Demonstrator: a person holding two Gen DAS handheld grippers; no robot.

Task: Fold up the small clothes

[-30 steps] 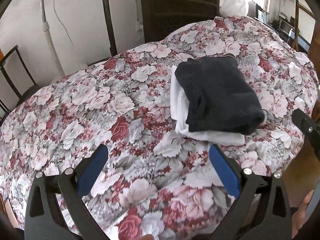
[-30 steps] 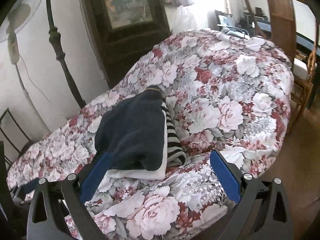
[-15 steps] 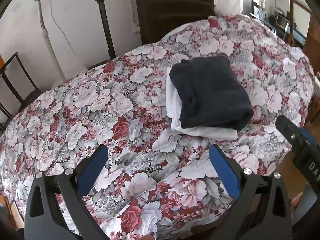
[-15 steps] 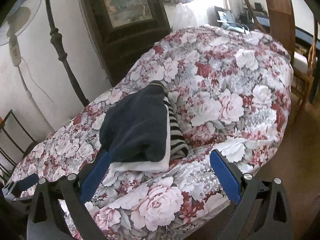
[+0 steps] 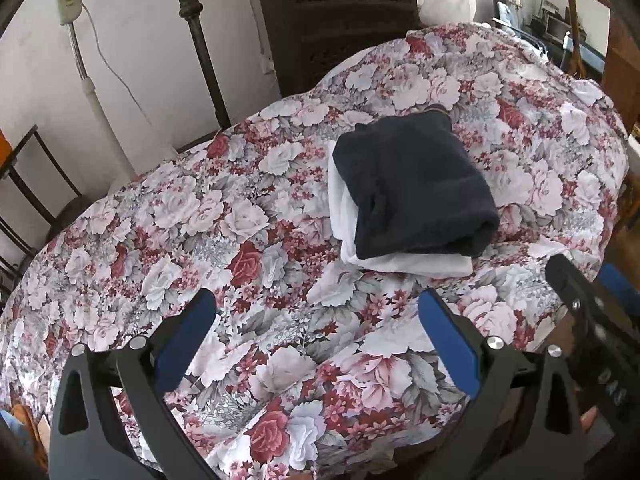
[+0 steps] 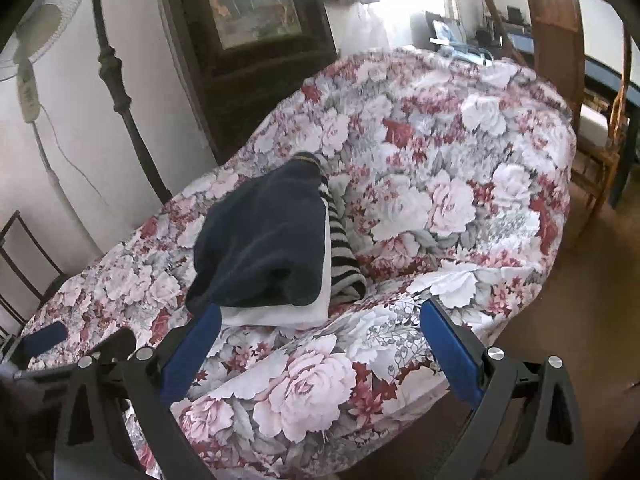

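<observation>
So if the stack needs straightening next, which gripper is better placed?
Probably the right gripper: its open jaws sit close in front of the stack, one finger right by the white garment beneath the navy garment. The left gripper, also open, has bare bedspread before it.

A bed with a floral quilt (image 5: 248, 240) fills the view — behind it rise a dark iron bedpost (image 5: 200, 40) and a dark wooden cabinet (image 5: 340, 20); a white standing fan (image 6: 36, 60) stands left of the bedpost.
</observation>
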